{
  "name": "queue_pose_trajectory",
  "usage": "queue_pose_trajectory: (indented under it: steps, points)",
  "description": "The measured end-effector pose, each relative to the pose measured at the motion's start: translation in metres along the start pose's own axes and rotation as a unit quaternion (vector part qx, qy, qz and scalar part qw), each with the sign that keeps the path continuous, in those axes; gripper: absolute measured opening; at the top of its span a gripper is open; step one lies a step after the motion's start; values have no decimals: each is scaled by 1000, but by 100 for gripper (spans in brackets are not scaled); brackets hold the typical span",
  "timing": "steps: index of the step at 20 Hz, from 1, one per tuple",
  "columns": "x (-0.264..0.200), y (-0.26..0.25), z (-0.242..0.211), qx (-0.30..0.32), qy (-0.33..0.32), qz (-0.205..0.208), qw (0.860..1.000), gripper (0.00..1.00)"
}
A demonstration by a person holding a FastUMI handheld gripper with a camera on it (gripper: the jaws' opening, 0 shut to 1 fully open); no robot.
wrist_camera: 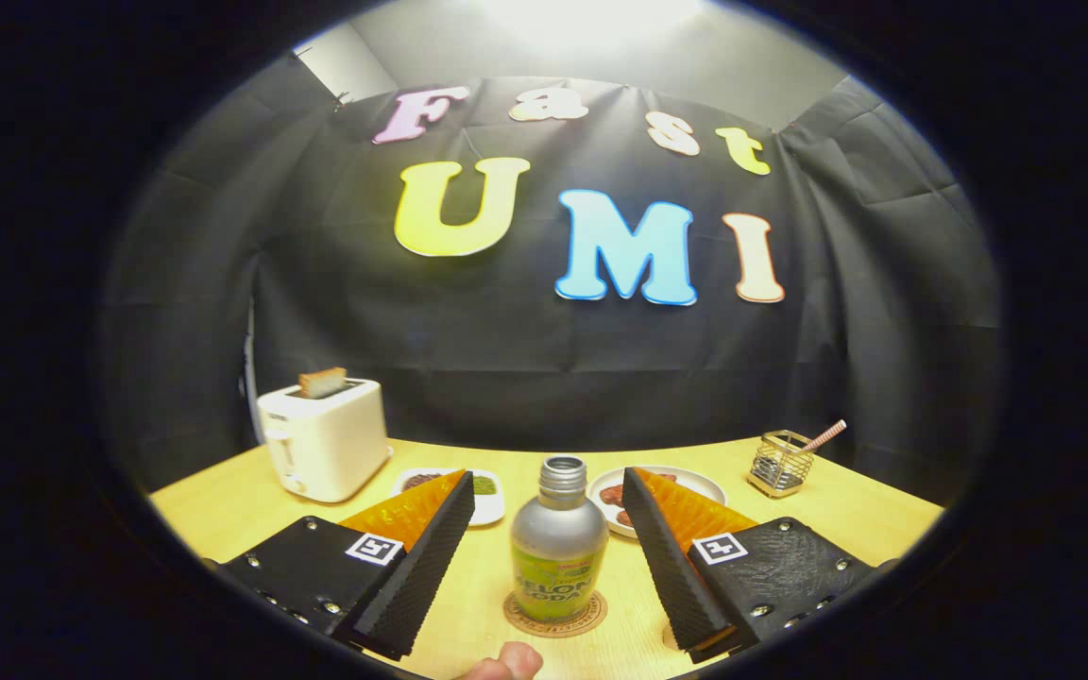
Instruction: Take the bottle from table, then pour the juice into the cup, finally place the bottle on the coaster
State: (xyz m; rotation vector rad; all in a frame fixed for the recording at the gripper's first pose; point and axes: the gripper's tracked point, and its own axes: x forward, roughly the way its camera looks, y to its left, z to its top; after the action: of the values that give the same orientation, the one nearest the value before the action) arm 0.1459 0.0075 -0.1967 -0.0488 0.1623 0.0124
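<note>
Gripper [549, 491] spread wide, my two fingers apart with the bottle [557, 548] standing between them, neither finger touching it. Each finger [421, 557] is a black wedge with a fine ribbed inner pad, an orange ridged face on its outer side and a small square marker on the black base plate.

Bottle: upright, silver metal body with rounded shoulders, short threaded neck with a silver screw cap, green-yellow label around the lower half. It stands on a round brown coaster [591, 616], cork-like, with printing around its rim. A fingertip [503, 664] pokes in just before the coaster, near my side.

Desk [223, 510]: pale yellow wood, smooth top, curved back edge against black cloth.

Beyond my left finger: a cream toaster [322, 451], boxy with rounded corners, one browned slice of toast [322, 382] sticking up from the slot. Just beside it, partly behind my left fingertip, a white rectangular dish [492, 501] holding something dark and a green patch.

Beyond my right finger: a round white plate [700, 486] with reddish-brown pieces on it, partly hidden by the fingertip. Farther right, near the back edge, a small square wire holder [780, 463], gold-toned mesh, with a striped straw [825, 435] leaning out of it.
</note>
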Motion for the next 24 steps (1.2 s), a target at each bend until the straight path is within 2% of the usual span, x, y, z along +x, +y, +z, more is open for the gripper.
queue_pose_trajectory:
  steps: [3, 11, 18, 24]
  points:
    - [-40, -2, 53, -26, -20, -4, 999, 96]
    - [-131, 20, 146, 22, -36, 34, 999, 96]
    - [-170, -3, 157, 35, -42, 14, 998, 96]
    - [-163, -22, 140, 55, -32, 5, 998, 96]
